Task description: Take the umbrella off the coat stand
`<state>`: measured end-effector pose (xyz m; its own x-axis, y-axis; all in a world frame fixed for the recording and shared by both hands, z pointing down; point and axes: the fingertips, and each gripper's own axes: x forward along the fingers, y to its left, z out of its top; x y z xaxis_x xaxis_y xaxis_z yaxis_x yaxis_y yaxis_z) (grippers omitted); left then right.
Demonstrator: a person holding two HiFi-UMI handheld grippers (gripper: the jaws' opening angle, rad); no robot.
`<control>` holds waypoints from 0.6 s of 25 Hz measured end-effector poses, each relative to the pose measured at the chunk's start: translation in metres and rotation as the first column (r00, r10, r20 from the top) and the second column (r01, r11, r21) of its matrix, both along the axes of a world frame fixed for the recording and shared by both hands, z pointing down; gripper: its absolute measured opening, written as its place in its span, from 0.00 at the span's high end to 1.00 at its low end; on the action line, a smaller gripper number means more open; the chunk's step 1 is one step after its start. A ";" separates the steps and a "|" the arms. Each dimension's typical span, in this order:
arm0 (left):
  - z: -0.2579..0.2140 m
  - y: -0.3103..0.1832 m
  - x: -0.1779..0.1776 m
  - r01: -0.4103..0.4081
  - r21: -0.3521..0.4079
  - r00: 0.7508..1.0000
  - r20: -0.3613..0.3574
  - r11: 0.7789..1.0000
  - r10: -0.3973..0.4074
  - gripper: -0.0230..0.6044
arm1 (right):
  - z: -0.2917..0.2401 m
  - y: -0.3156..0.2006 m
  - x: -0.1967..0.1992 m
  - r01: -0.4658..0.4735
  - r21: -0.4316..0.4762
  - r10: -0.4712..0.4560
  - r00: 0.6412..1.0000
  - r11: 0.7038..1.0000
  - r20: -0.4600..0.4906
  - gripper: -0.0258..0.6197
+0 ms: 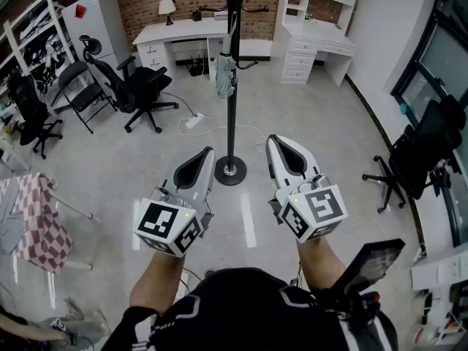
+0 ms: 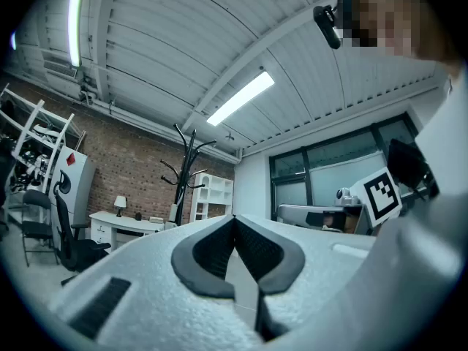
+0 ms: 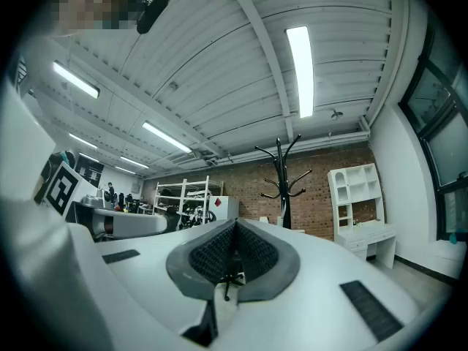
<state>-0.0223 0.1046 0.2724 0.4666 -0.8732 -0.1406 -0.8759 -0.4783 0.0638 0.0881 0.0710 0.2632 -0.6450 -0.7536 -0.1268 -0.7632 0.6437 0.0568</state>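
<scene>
Looking down across a wide grey floor point(image 1: 110, 174), I have the stand point(image 1: 232, 115) dead ahead. Its black pole rises straight up the middle of the head view from a round base. A white desk point(image 1: 183, 29) sits against the brick wall behind it, with office chairs off to my left.

The umbrella point(image 1: 224, 75) comes next. It's folded, pale grey, and hangs high on the stand, close against the pole on the pole's left side. Its long axis runs up and down, parallel to the pole.

Now my tools. The left gripper point(image 1: 207, 154) and right gripper point(image 1: 273, 142) are held low, side by side, both pointing forward at the stand. The base shows in the gap between them. Both are well short of the umbrella, which is ahead of them and higher up.

In the left gripper view the dark pads meet in a closed seam with nothing between them. The right gripper view shows the same: jaws pressed together and empty. Each gripper view shows the stand's curved hooks far off against the brick.

My call is that neither arm is much closer, but the umbrella is on the left of the pole, so the left gripper has the cleaner line. The right would have to reach round the pole. Whichever goes must rise, open, and close across the umbrella, not along it.
</scene>
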 end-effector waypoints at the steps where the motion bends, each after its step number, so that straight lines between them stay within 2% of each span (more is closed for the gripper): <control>1: 0.001 0.001 0.001 0.002 0.000 1.000 -0.001 1.000 -0.002 0.96 | 0.000 0.001 0.001 -0.002 0.000 0.002 1.000 1.000 0.000 0.96; 7: 0.008 0.002 0.005 0.029 -0.001 0.999 0.022 1.000 -0.028 0.96 | -0.001 0.005 0.006 -0.011 -0.002 0.011 1.000 1.000 0.001 0.96; 15: 0.009 0.006 0.008 0.036 0.001 0.999 0.014 0.999 -0.036 0.96 | 0.003 0.009 0.010 -0.030 -0.006 0.030 1.000 1.000 0.005 0.96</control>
<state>-0.0143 0.1104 0.2817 0.4369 -0.8894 -0.1343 -0.8933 -0.4465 0.0509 0.0984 0.0802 0.2665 -0.6218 -0.7731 -0.1252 -0.7822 0.6211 0.0494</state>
